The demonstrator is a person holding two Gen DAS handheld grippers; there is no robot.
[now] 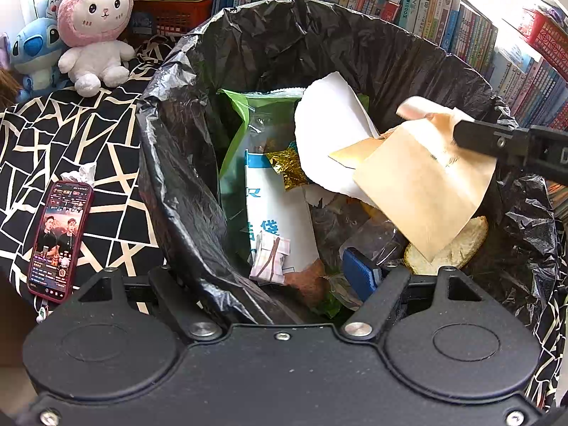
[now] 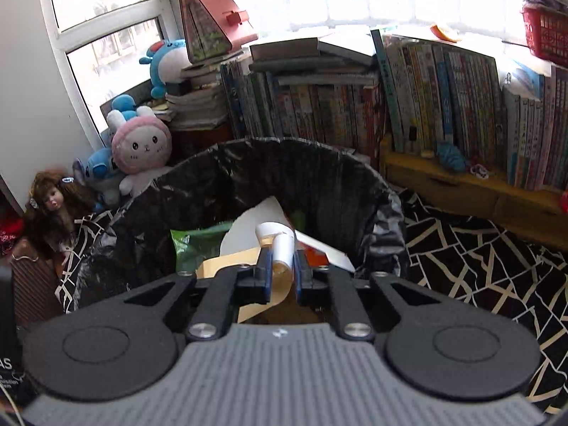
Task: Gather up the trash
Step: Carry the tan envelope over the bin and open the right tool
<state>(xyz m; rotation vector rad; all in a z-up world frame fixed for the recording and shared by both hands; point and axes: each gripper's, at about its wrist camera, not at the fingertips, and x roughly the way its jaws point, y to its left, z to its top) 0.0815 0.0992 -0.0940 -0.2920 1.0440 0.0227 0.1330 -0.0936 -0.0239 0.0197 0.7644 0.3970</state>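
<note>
A bin lined with a black bag (image 1: 248,35) (image 2: 284,177) stands on a black-and-white patterned cloth. Inside lie a green packet (image 1: 241,124), a white-and-blue bag (image 1: 273,213), white paper (image 1: 330,124), gold foil (image 1: 287,167) and a piece of bread (image 1: 458,245). My left gripper (image 1: 259,269) is open, straddling the liner's near rim, its blue pad (image 1: 358,273) inside the bin. From the right, my right gripper (image 1: 465,133) (image 2: 283,252) reaches over the bin, shut on a brown paper bag (image 1: 419,191) (image 2: 227,262) that hangs tilted above the trash.
A phone (image 1: 58,241) with a lit screen and a crumpled tissue (image 1: 83,174) lie on the cloth (image 1: 71,142) left of the bin. Plush toys (image 1: 96,28) and a doll (image 2: 53,198) sit behind it. Rows of books (image 2: 426,99) on a yellow shelf (image 2: 443,181) line the back.
</note>
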